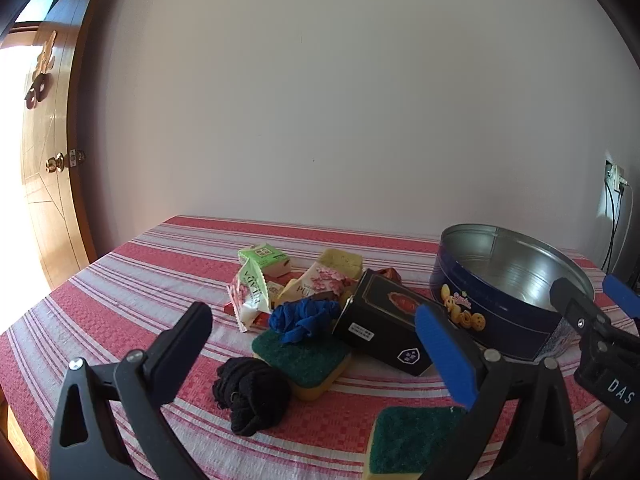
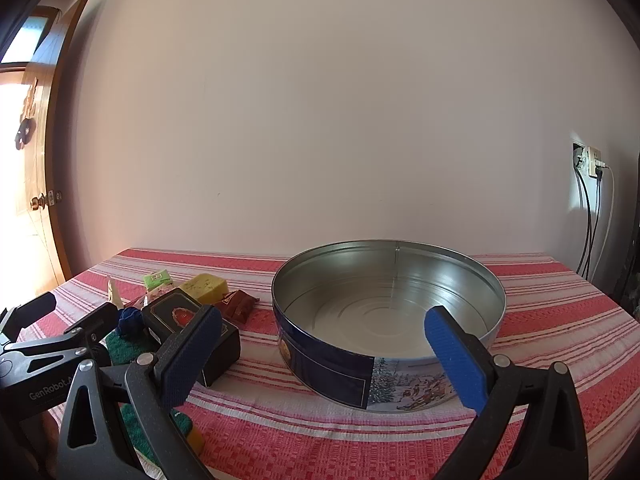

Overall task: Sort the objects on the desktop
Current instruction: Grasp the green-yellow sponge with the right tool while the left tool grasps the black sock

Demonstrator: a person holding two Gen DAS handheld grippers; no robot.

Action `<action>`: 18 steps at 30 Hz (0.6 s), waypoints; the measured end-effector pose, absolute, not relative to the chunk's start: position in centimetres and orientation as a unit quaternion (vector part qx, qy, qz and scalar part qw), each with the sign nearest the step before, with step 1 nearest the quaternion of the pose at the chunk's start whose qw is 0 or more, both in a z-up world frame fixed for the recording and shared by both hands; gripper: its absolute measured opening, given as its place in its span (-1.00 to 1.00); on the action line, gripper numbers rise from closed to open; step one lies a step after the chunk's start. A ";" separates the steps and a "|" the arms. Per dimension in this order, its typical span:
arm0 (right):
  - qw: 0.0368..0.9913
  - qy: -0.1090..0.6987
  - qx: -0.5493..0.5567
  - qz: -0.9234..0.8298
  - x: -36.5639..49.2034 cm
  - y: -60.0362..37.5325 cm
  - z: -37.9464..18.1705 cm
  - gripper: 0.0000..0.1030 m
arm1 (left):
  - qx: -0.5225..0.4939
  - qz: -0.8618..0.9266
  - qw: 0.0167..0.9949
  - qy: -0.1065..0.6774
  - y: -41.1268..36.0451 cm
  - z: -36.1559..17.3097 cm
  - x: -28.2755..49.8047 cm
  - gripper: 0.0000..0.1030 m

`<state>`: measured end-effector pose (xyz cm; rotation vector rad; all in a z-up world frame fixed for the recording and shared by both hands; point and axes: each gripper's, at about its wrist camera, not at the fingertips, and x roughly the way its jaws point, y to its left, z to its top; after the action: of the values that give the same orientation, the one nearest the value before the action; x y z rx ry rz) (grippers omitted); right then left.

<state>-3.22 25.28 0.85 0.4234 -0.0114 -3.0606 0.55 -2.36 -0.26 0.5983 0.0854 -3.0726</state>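
A pile of small items lies mid-table. It holds a black cloth bundle [image 1: 252,394], a green-topped sponge [image 1: 304,360], a crumpled blue cloth [image 1: 304,318], a black box [image 1: 384,324], snack packets [image 1: 252,292] and a yellow sponge [image 1: 344,260]. Another green-topped sponge [image 1: 412,440] lies nearer. My left gripper [image 1: 312,316] hovers open before the pile, holding nothing. To the right stands a round blue cookie tin [image 2: 332,372], empty inside. My right gripper [image 2: 322,320] stands open in front of the tin, nothing between its fingers. The black box [image 2: 180,316] lies left of the tin.
A red and white striped cloth [image 2: 560,320] covers the table, which backs onto a plain wall. A wooden door [image 1: 48,200] stands at the left. A wall socket with hanging cables [image 2: 592,168] is at the right. Each gripper shows in the other's view.
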 end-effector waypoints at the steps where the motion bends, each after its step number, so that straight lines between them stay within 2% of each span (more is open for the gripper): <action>1: 0.026 -0.003 0.137 -0.990 -3.2 25.2 0.8 0.99 | 0.197 -0.980 0.001 0.029 -2.6 -0.3 0.5 1.00; 10: 0.055 -0.008 0.158 -0.986 -4.0 25.3 0.5 0.99 | 0.253 -0.966 0.009 0.053 -7.0 -1.3 -0.2 1.00; 15: 0.177 -0.032 0.199 -0.963 -4.9 25.1 0.1 0.99 | 0.276 -0.960 0.030 0.030 -8.5 -2.1 -0.1 0.99; 18: 0.264 -0.017 0.258 -0.929 -5.9 23.5 -0.8 0.99 | 0.292 -0.956 0.039 0.006 -8.9 -2.8 -0.3 0.99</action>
<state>-5.90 23.52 -0.81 0.6976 -0.0461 -2.5125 -0.29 -8.89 -2.84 0.8957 0.0177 -2.9286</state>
